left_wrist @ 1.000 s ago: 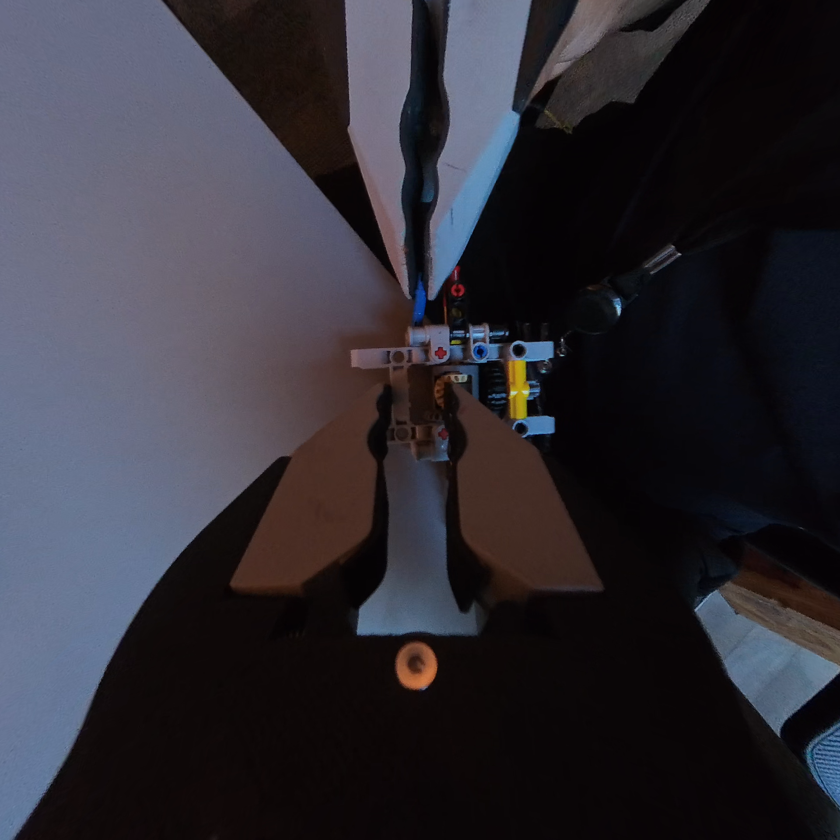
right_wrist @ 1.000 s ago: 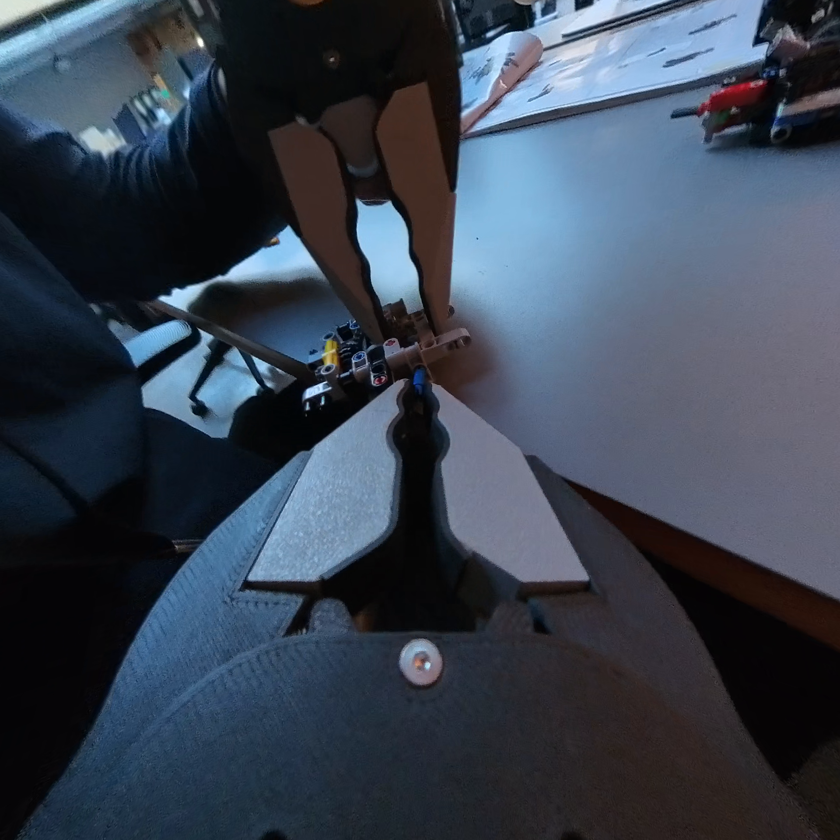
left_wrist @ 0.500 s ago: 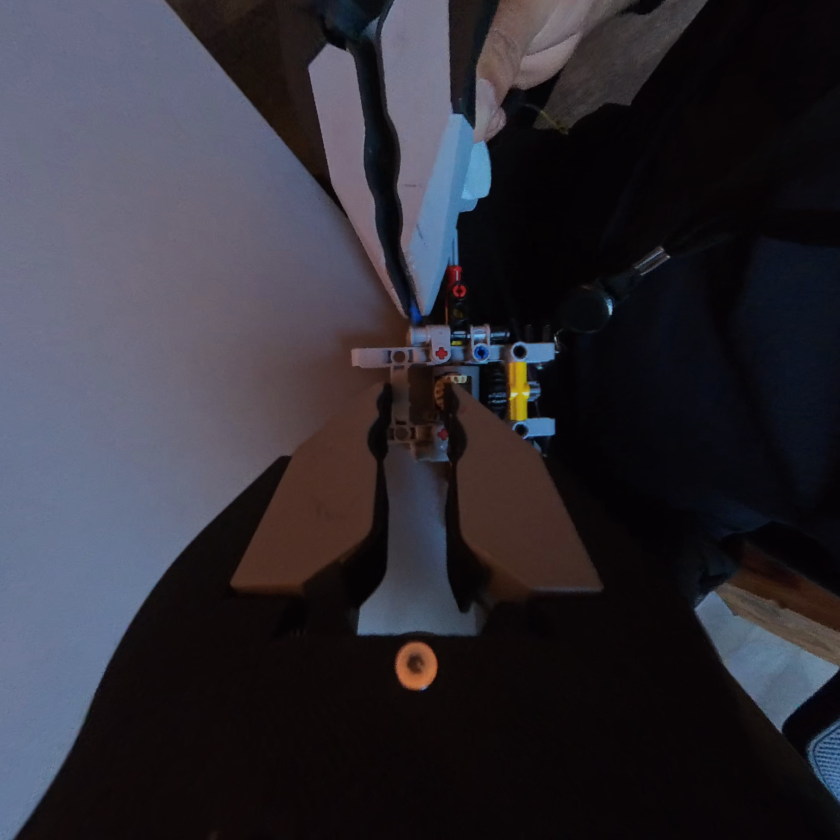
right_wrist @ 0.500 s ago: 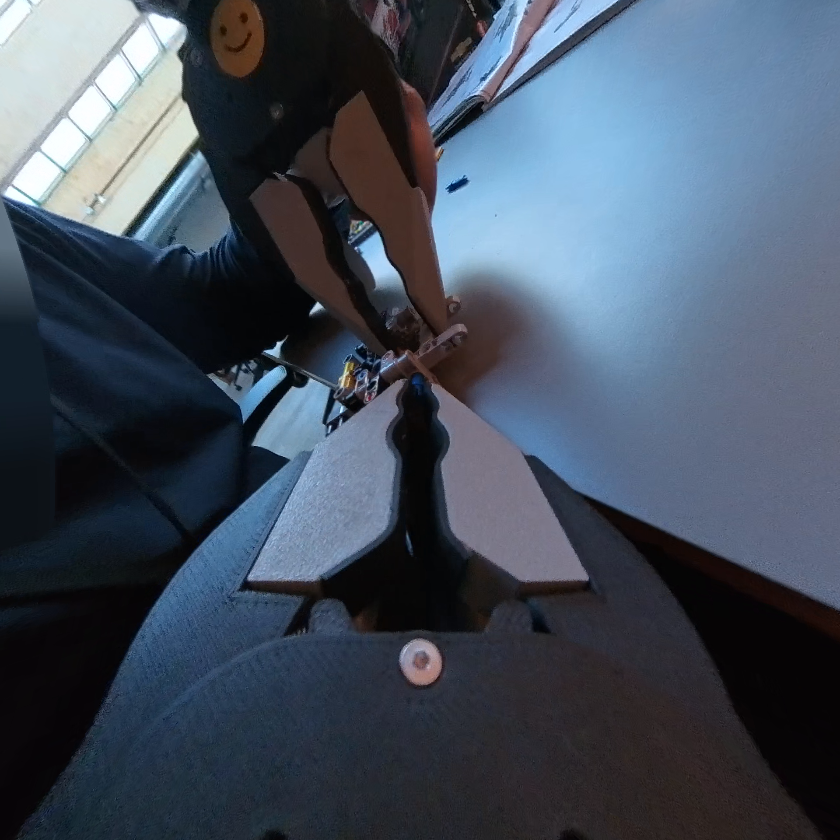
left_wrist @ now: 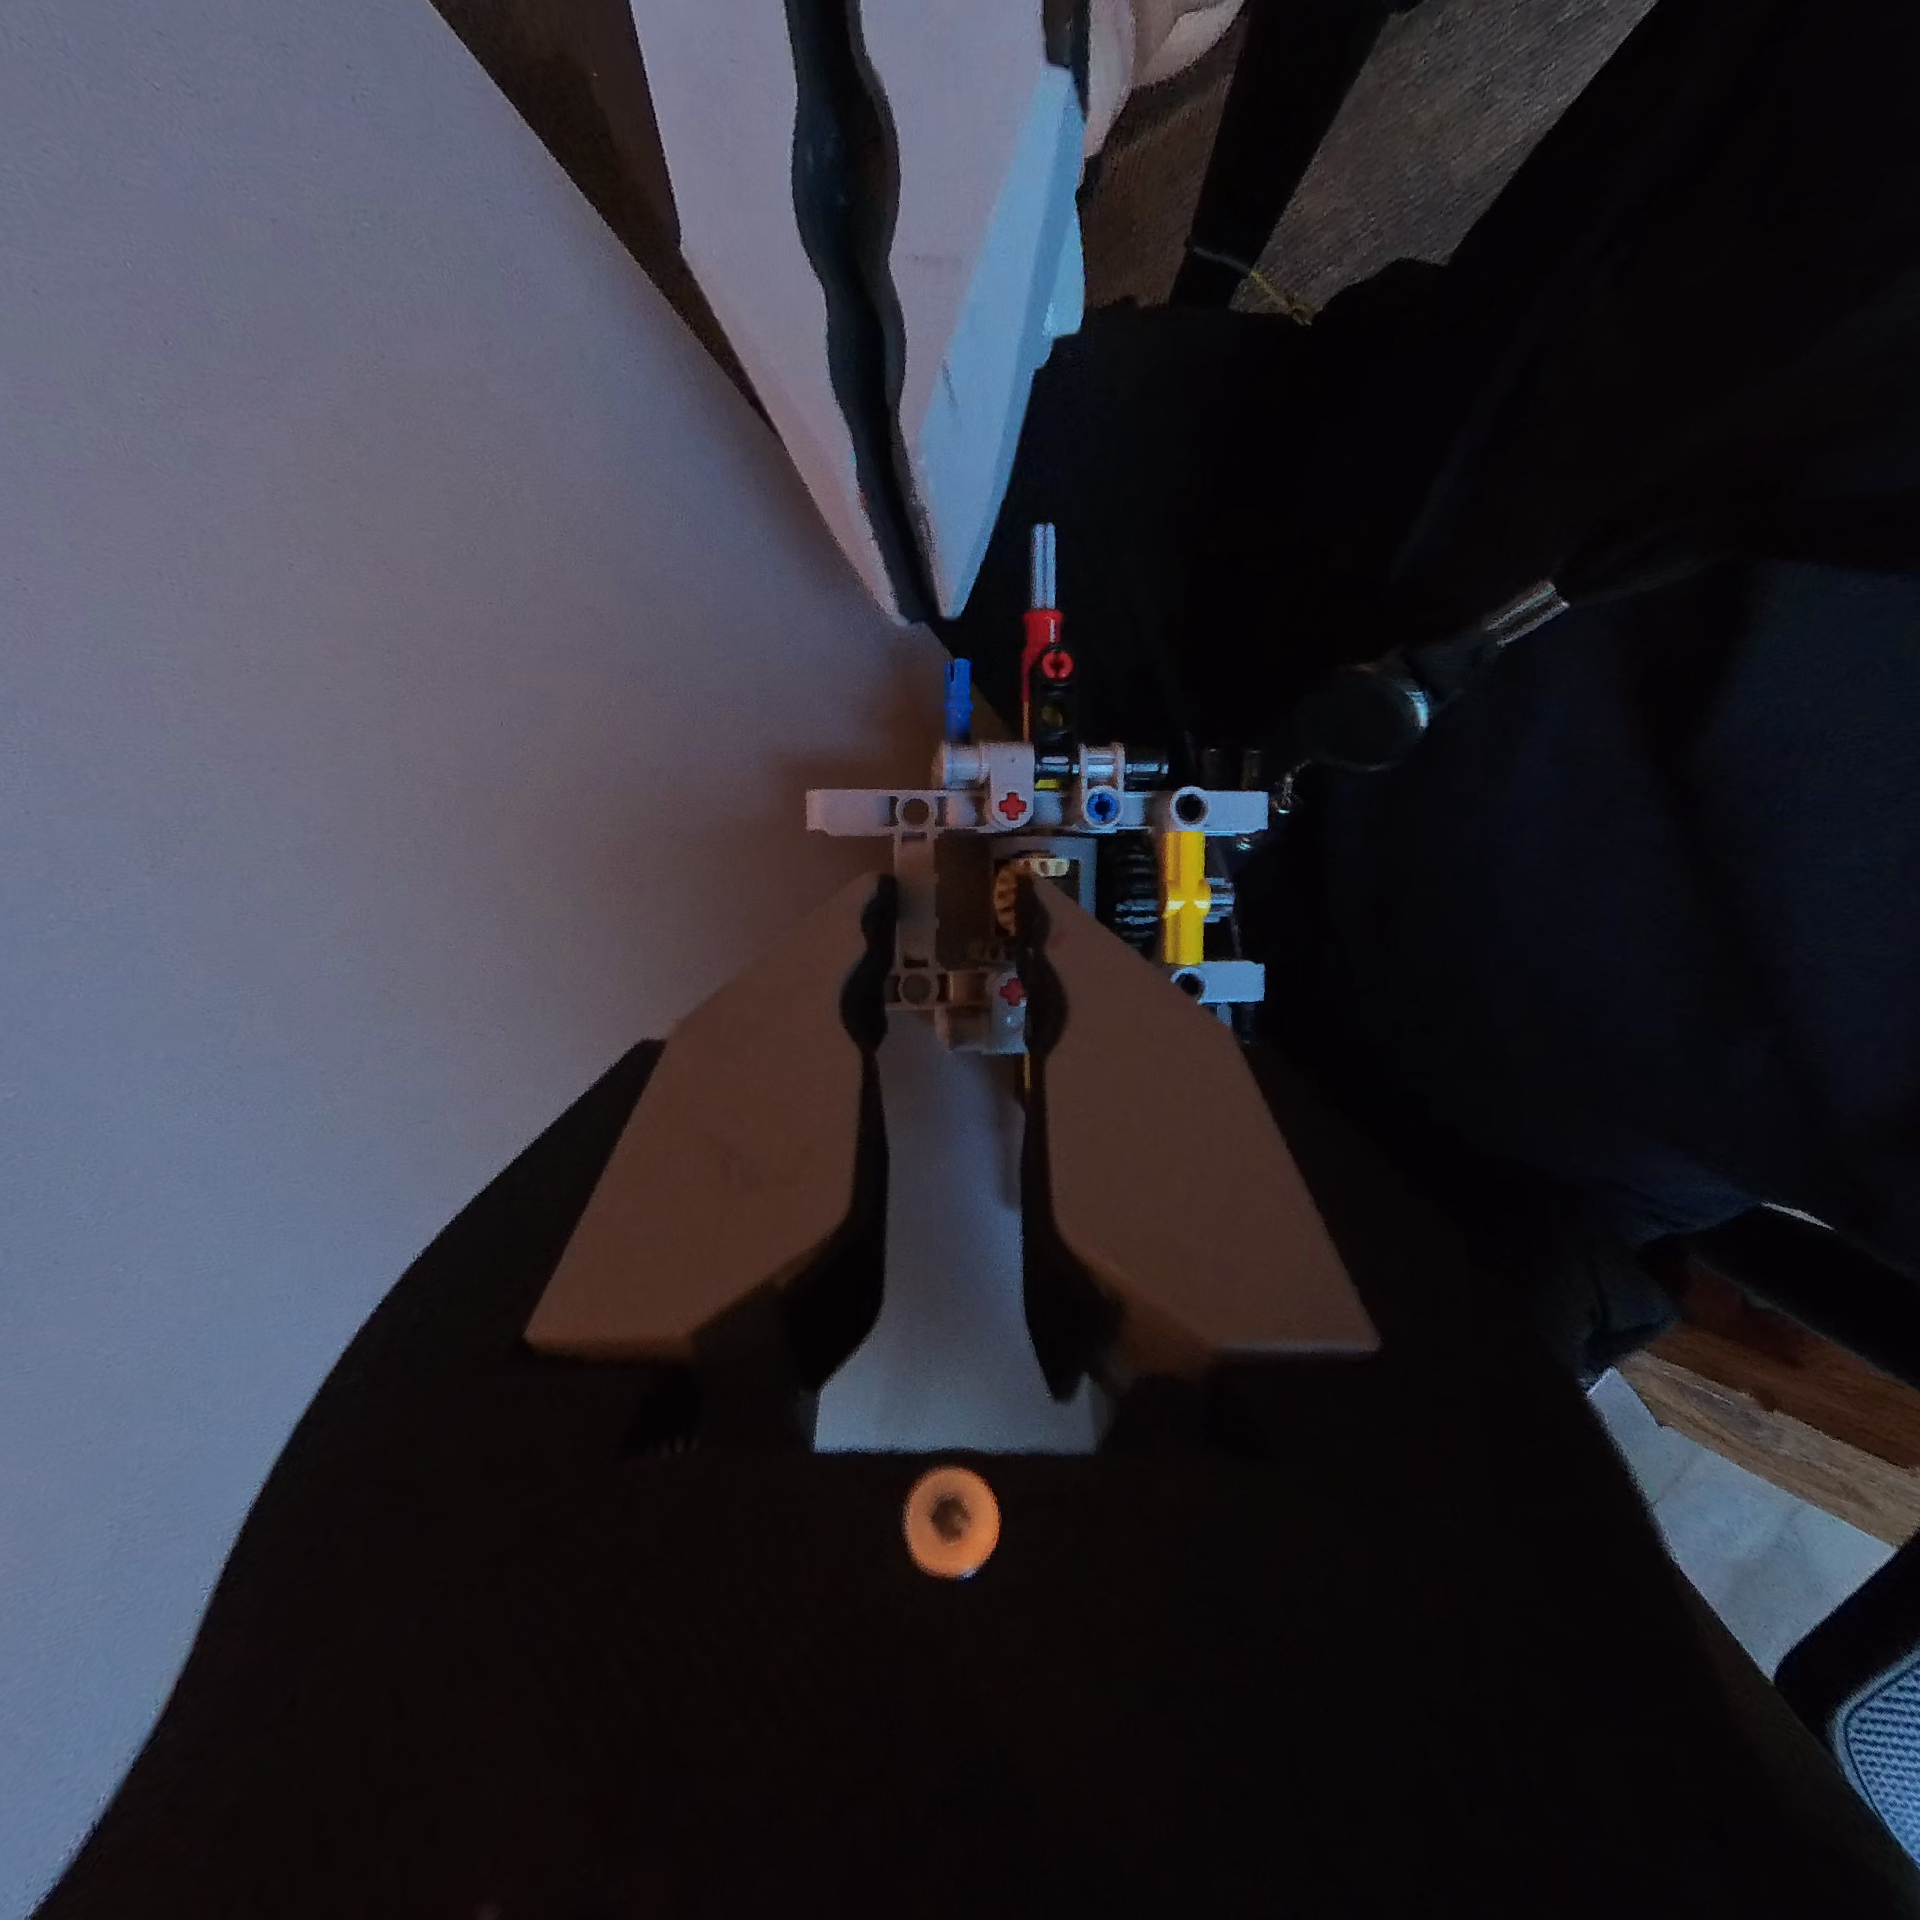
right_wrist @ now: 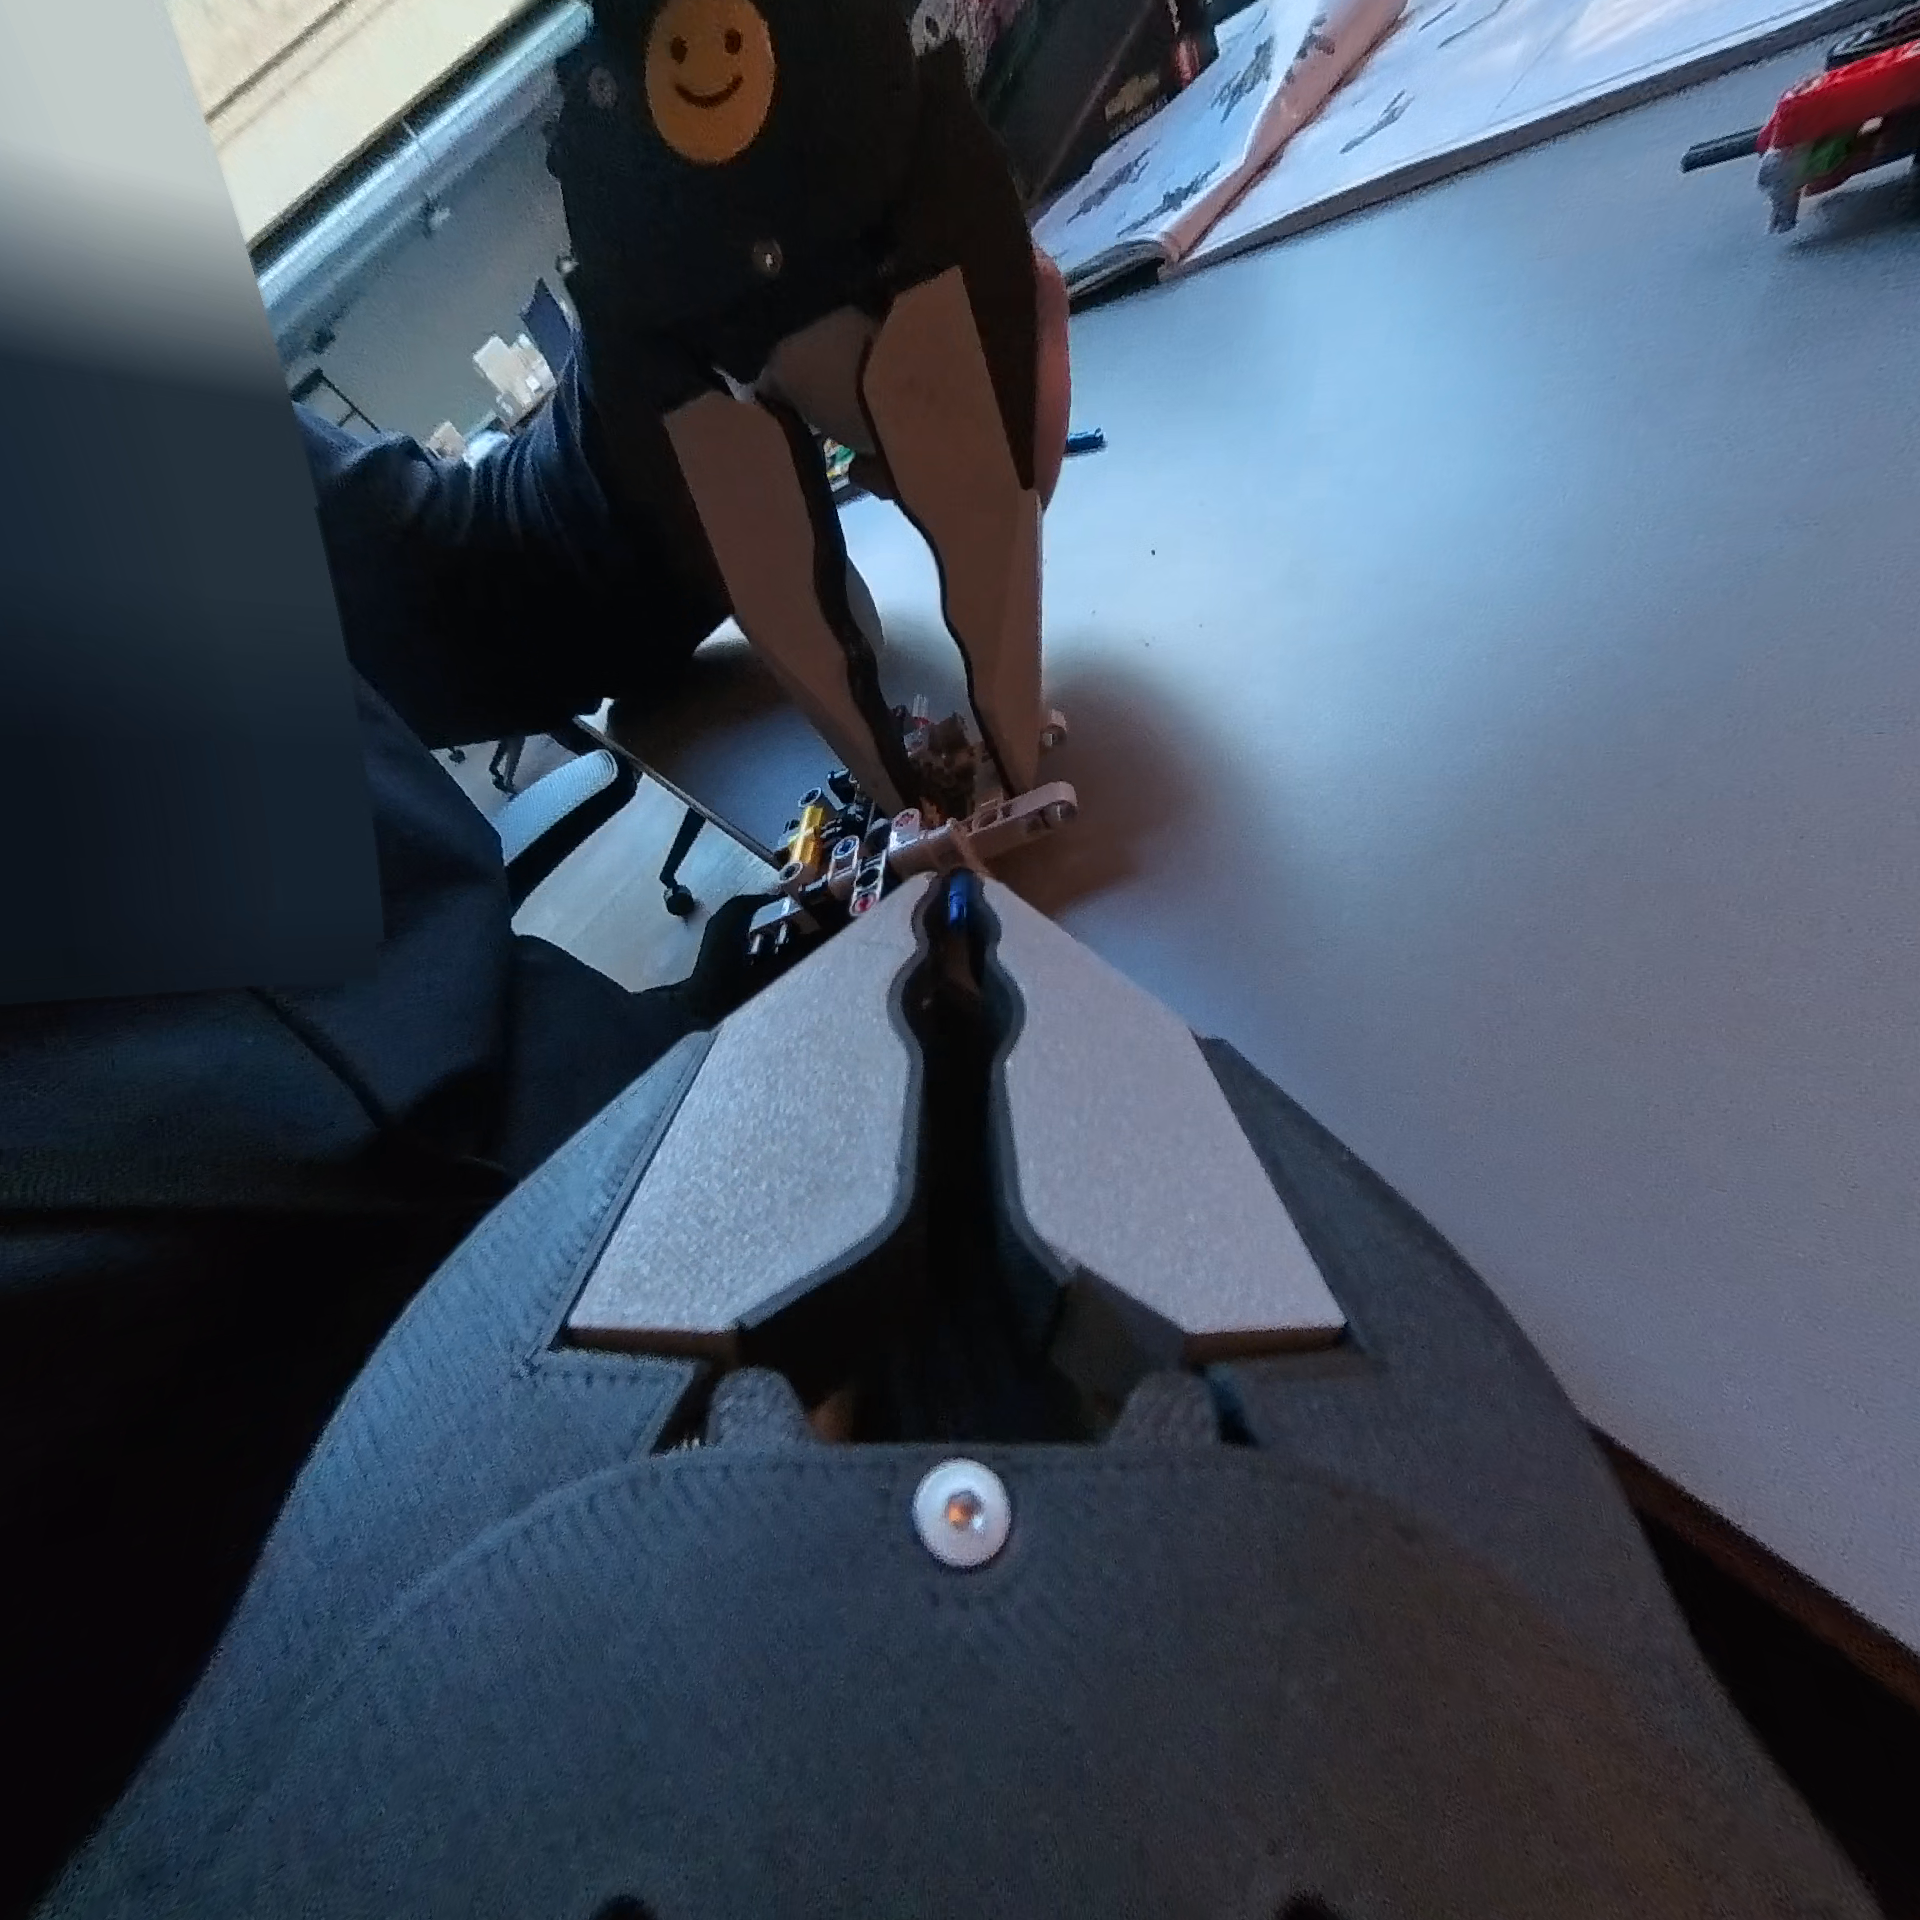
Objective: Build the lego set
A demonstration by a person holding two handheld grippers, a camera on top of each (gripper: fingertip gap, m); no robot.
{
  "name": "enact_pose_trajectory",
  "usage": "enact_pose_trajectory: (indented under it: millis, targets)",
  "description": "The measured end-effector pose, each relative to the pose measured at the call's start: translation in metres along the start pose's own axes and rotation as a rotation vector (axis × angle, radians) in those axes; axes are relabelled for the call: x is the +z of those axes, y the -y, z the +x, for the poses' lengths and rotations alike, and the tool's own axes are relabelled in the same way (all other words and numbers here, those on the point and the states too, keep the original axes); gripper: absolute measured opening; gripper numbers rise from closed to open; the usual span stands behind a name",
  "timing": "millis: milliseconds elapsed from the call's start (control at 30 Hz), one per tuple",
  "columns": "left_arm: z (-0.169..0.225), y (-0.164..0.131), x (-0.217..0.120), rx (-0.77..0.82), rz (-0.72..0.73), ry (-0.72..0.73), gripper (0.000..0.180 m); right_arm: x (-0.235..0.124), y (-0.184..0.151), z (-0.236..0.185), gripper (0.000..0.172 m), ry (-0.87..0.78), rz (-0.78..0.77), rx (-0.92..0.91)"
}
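A pale grey table (right_wrist: pixel 1507 727) with a brown wooden edge (right_wrist: pixel 1766 1558) fills the right side. An open booklet (right_wrist: pixel 1351 135) lies near its far edge. Beyond the near edge stands an office chair with a light seat (right_wrist: pixel 561 800) on castors, over pale flooring (right_wrist: pixel 623 883) (daylight falls cool and bluish). A large window (right_wrist: pixel 343 135) glows at the back.

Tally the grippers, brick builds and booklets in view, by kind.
Grippers: 2, the left gripper and the right gripper
Brick builds: 2, a grey build in the left gripper's jaws and a red build on the table
Open booklet: 1
Total: 5
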State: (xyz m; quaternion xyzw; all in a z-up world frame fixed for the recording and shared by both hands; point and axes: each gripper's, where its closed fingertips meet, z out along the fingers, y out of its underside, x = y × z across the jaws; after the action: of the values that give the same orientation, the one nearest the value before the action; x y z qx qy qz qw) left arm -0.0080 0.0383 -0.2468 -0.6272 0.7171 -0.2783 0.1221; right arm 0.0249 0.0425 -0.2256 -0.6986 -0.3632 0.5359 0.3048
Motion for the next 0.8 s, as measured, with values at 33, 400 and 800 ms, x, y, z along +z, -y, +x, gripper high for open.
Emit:
enact_pose_trajectory:
  millis: [33, 400, 800]
  targets:
    - [-0.0001, 0.0001, 0.0000, -0.001, 0.000, 0.000, 0.020, 0.0002, -0.0021, 0.0000, 0.000, -0.006, -0.016, -0.006]
    - [-0.0009, -0.0001, -0.0005, -0.008, 0.003, 0.003, 0.020, 0.0040, -0.0117, 0.0024, 0.002, -0.053, -0.108, -0.062]
    - [-0.0012, 0.0004, -0.0004, -0.005, 0.002, 0.007, 0.020, 0.0057, -0.0101, 0.0015, 0.003, -0.037, -0.127, -0.073]
